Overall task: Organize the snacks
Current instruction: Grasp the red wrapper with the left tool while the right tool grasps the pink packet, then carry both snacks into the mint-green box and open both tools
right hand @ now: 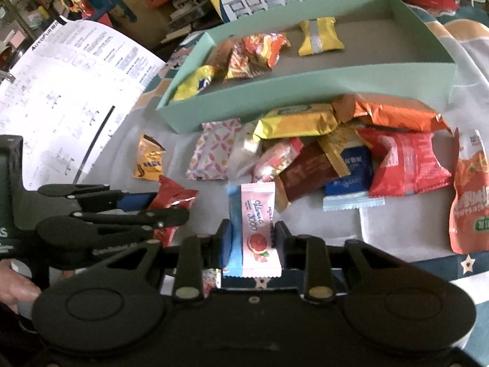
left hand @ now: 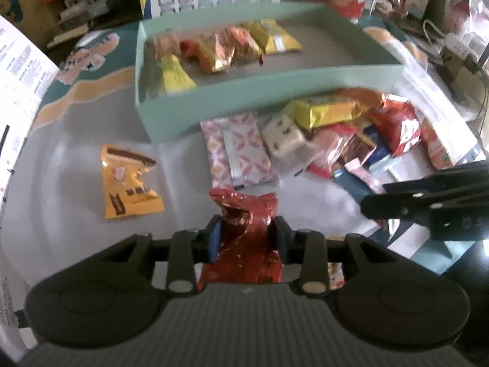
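Left tool (left hand: 246, 237) clenched on red foil packet (left hand: 244, 214). Right tool (right hand: 252, 241) flanks pink sachet (right hand: 259, 229); grip unclear. Green box (left hand: 244, 91) beyond holds snacks.

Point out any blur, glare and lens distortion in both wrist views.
Left wrist: motion blur smears the green box; glare on the red foil packet; fisheye bows the box rim. Right wrist: sharper, pink sachet print readable; edges curve, mild blur on the snack pile.

Each gripper, the left gripper (left hand: 247, 234) and the right gripper (right hand: 252, 241), is built of black linkage arms with silver rivets, blue finger pads (left hand: 215, 241) and round black housings, while bare skin is seen on the left hand (right hand: 16, 287).
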### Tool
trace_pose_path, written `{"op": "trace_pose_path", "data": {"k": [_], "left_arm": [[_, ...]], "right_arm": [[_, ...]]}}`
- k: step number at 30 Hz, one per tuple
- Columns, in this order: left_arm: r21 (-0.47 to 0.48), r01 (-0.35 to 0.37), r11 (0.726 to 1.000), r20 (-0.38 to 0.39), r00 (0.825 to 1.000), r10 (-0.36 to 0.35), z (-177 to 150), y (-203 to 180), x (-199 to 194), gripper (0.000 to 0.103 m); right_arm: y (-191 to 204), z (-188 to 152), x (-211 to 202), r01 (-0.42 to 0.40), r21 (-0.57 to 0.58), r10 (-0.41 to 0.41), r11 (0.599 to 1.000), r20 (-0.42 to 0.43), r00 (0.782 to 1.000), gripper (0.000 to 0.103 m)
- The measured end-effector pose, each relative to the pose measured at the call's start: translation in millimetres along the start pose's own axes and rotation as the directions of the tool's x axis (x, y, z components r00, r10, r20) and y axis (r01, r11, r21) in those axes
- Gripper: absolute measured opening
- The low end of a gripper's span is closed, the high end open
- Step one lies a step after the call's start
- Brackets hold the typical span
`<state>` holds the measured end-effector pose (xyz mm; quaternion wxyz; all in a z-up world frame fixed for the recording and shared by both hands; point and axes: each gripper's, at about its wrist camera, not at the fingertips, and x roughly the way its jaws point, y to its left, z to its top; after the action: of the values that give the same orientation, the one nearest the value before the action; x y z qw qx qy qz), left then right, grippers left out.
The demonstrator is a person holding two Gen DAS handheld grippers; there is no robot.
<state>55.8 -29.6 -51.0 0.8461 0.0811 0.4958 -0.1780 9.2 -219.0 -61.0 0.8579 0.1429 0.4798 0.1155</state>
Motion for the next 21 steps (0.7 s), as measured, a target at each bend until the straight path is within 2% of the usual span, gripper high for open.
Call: {"op": "trace_pose_path", "data": {"k": [7,15,21], "left_arm": [[-0.025,0.001,1.0,0.067,0.998,0.001,22.6,7.7,-23.9,0.035],[-0.116,0.004,0.993,0.135,0.991,0.012,99.7,27.8,-15.2,0.035],[-0.102,-0.005,0.995,0.138,0.99,0.019,150.7,23.1,12.8,0.035]], "right_arm": [[2.2,19.2,-15.3,-0.023,0.011,0.022,1.0,0.052,0.998,0.029],[-8.4,85.5,-19.6,-0.001,0.056,-0.008,0.998,0.152,0.988,0.029],[-19.7,134.1,0.5,0.027,0.087,-0.042,0.996,0.169,0.985,0.029]]}}
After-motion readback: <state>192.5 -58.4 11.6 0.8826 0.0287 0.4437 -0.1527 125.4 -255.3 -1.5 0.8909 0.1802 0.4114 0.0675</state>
